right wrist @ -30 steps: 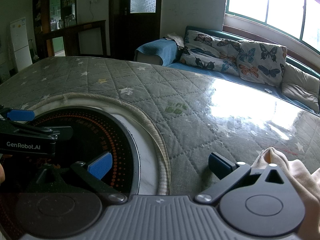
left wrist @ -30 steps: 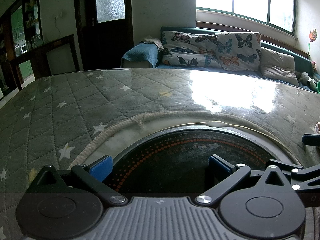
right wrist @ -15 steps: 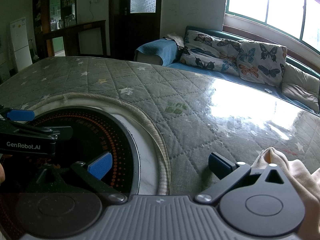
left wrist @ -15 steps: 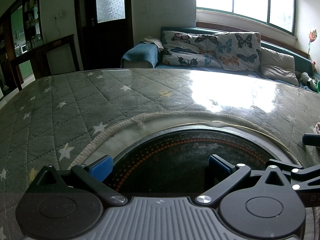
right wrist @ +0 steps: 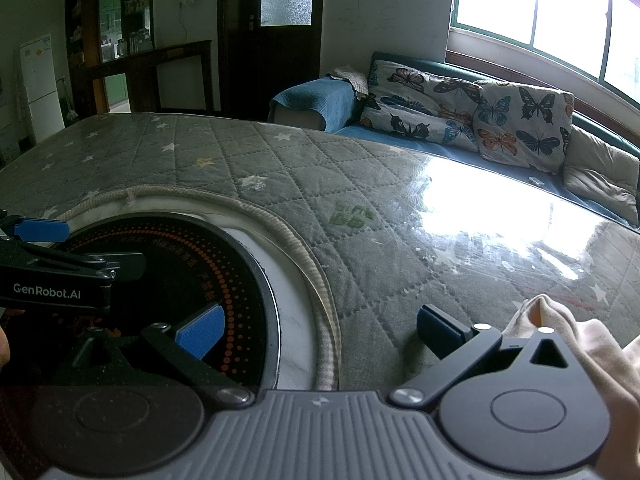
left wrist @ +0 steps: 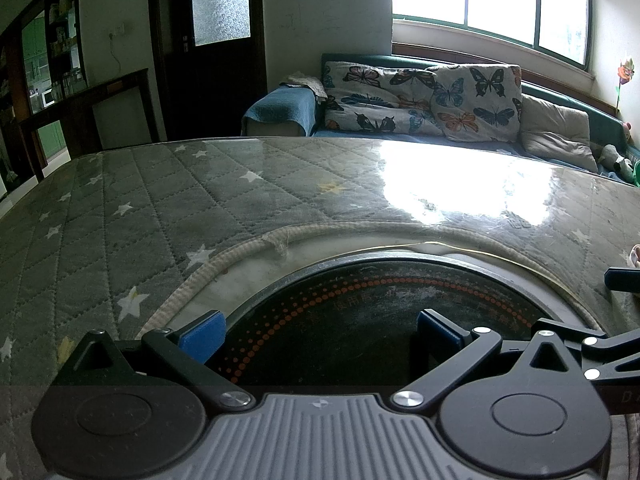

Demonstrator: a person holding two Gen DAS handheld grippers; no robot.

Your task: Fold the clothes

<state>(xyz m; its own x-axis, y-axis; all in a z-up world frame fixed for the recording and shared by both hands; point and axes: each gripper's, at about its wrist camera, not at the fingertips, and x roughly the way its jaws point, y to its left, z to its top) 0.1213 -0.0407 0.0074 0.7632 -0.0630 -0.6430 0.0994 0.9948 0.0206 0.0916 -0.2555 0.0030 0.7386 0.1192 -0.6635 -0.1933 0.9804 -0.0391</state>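
A cream-coloured garment (right wrist: 576,344) lies bunched on the grey star-quilted table cover (right wrist: 360,200) at the lower right of the right wrist view, just right of my right gripper (right wrist: 316,330). That gripper is open and empty, its blue pads wide apart. My left gripper (left wrist: 318,332) is also open and empty, hovering over a round black glass disc (left wrist: 360,332) with an orange dot ring set in the table. A sliver of the garment (left wrist: 635,254) shows at the right edge of the left wrist view. The left gripper shows in the right wrist view (right wrist: 40,264) at far left.
A sofa (left wrist: 440,104) with butterfly cushions runs along the far side under a bright window. A dark door (left wrist: 212,40) and a sideboard (left wrist: 92,112) stand at back left. A white fridge (right wrist: 40,88) stands far left. A rope-like trim (right wrist: 320,280) rings the disc.
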